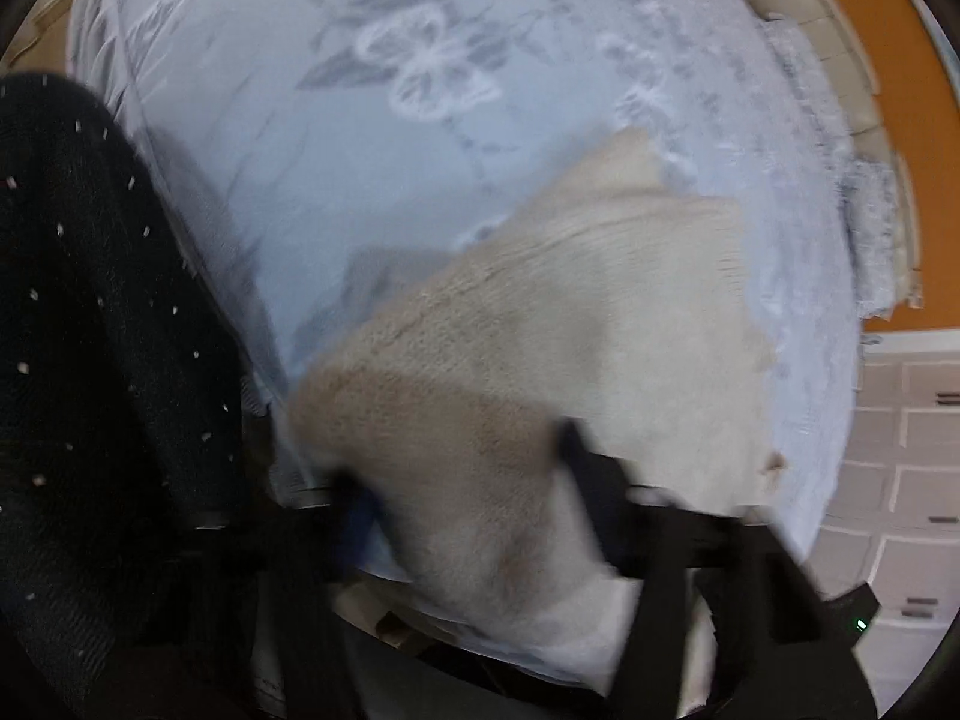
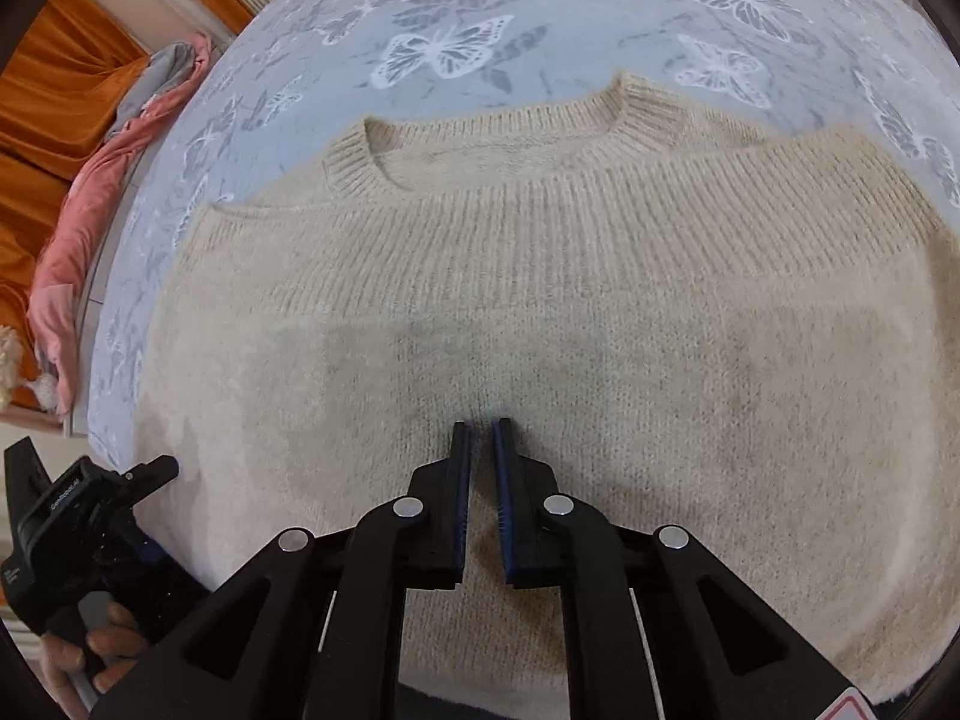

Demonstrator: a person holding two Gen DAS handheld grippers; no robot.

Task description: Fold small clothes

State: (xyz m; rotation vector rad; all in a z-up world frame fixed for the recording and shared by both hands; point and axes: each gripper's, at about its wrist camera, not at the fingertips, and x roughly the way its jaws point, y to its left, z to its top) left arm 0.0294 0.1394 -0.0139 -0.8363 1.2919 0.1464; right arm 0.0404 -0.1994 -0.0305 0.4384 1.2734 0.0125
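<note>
Sweater (image 2: 540, 300) lies flat under the nearly closed right tool (image 2: 481, 426).

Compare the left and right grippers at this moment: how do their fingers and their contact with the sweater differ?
The left gripper has its fingers spread wide, with the cream knit sweater bunched between them; the right gripper has fingers nearly together, only a narrow gap. The left view is motion-blurred; the right is sharp. Both are over the same sweater on the butterfly-print bedspread.

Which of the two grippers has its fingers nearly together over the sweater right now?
The right gripper: its blue-padded fingers sit almost closed above the cream knit sweater. The left gripper has its fingers spread wide, with sweater fabric between them.
</note>
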